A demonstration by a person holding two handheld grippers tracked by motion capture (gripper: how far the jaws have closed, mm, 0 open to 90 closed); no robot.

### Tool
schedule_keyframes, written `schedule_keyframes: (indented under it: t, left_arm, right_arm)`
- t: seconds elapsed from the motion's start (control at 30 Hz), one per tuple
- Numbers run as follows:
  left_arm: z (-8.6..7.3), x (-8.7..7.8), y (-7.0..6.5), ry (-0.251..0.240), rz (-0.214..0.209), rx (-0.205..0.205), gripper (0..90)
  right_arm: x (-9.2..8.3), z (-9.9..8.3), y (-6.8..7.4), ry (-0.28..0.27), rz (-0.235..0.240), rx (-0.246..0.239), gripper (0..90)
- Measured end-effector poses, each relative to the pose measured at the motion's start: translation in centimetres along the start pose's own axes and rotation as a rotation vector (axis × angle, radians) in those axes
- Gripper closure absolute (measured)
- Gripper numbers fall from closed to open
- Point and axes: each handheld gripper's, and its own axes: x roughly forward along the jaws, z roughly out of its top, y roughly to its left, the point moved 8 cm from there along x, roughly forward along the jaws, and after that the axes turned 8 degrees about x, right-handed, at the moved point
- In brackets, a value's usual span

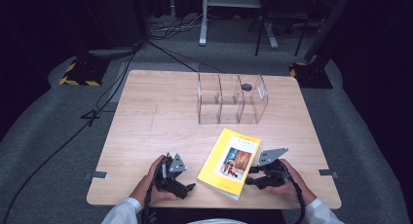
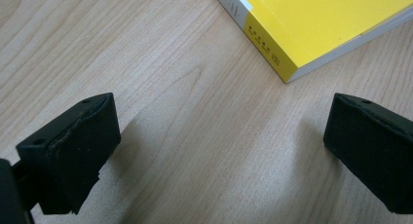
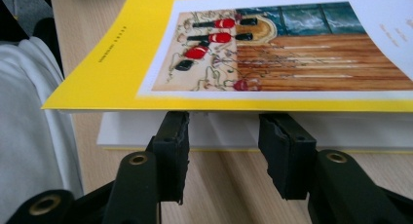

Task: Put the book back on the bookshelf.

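A yellow book [image 1: 230,163] with a picture on its cover lies near the table's front edge, between my two grippers. My left gripper [image 1: 187,190] rests on the wood left of the book, jaws wide apart with bare table between them [image 2: 221,151]; the book's spine corner [image 2: 321,24] lies just beyond. My right gripper [image 1: 249,176] is at the book's right edge. Its jaws stand apart [image 3: 224,136], tips pushed under the raised yellow cover [image 3: 272,48] against the white page block, not clamped on anything.
A clear plastic organizer [image 1: 231,100] with upright dividers stands at the back middle of the wooden table [image 1: 160,121]. A white sleeve [image 3: 29,136] is close on the left in the right gripper view. Cables and stand bases lie on the floor behind.
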Motion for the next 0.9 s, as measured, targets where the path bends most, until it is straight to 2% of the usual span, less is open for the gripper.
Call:
schedule_keyframes:
  t: [0.1,0.3,0.37,0.43,0.47,0.5,0.57,0.63,0.7,0.9]
  left_arm:
    - [0.0,0.0,-0.2,0.002,-0.004,0.005,0.7]
    - [0.5,0.2,-1.1,-0.008,-0.017,0.038,0.9]
    - [0.8,0.1,-1.7,-0.022,-0.03,0.065,7.5]
    - [1.3,0.0,-2.2,-0.035,-0.033,0.09,21.6]
    - [1.5,0.0,-2.5,-0.034,-0.028,0.101,20.3]
    - [1.9,0.0,-2.9,-0.048,-0.025,0.111,14.5]
    - [2.6,0.0,-3.7,-0.069,-0.044,0.135,19.7]
    - [3.4,0.1,-4.4,-0.08,-0.046,0.156,15.6]
    - [4.1,0.1,-4.9,-0.093,-0.05,0.171,17.1]
    - [6.1,0.5,-5.6,-0.126,-0.027,0.193,18.8]
  right_arm:
    - [-0.2,0.5,0.7,-0.037,0.033,0.001,54.6]
    - [0.1,1.0,1.5,-0.061,0.044,-0.002,53.7]
    - [0.2,1.3,2.1,-0.077,0.057,-0.009,52.5]
    - [0.3,1.5,2.8,-0.089,0.065,-0.02,52.3]
    - [0.4,1.6,3.0,-0.091,0.061,-0.024,52.0]
    - [0.4,1.7,3.1,-0.097,0.059,-0.024,51.9]
    - [0.3,2.1,3.2,-0.121,0.058,-0.007,51.9]
    - [0.0,2.6,3.3,-0.152,0.064,0.009,51.9]
    - [-0.1,3.1,3.4,-0.175,0.064,0.023,51.7]
    - [-0.2,4.2,3.6,-0.211,0.065,0.032,50.8]
